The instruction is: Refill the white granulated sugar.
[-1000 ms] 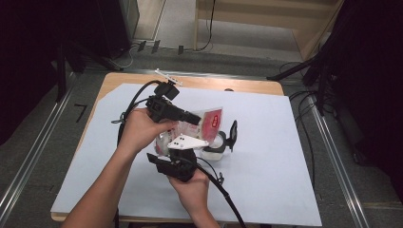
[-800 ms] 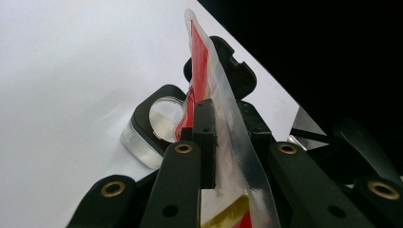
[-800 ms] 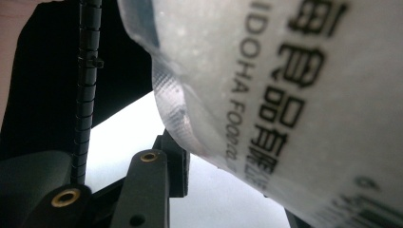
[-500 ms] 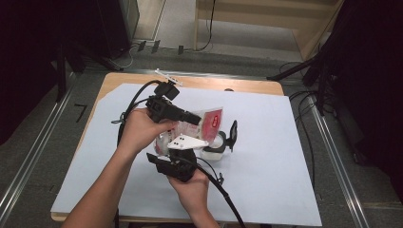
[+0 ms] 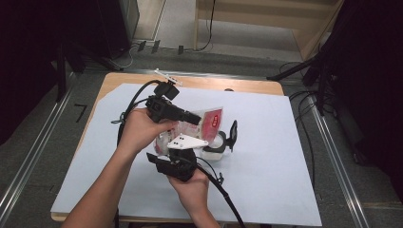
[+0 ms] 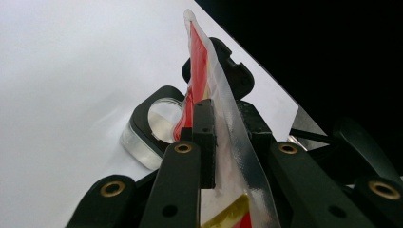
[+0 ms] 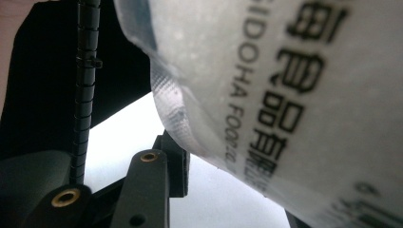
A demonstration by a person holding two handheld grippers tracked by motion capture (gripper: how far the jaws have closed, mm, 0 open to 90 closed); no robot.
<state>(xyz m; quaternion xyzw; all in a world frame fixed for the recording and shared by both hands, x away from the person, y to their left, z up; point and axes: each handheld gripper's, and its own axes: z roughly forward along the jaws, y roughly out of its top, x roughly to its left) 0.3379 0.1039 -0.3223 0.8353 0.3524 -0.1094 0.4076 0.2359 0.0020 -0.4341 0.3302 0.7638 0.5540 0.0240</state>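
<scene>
Nothing is moving between the earlier high views and this one: both hands are keeping their places and the fingers are holding their spacing, which suggests a steady two-handed hold before the next move, probably tearing or opening. The left gripper (image 5: 190, 117) is clamping the edge of a red-and-clear plastic food pouch (image 5: 209, 121) between its fingers (image 6: 204, 137), the thin, glossy, crinkled film standing edge-on in the left gripper view. The right gripper (image 5: 199, 142), with its grey three-cornered plate, is meeting the pouch from below; the right gripper view is showing the frosted, embossed seal and black printed lettering of the pouch (image 7: 285, 95) against one finger, but whether those fingers are pressing on it cannot be told. The pouch is being held above the white sheet covering the counter (image 5: 285, 142), just over a clear, rounded container with a black flip lid (image 5: 223, 142).
</scene>
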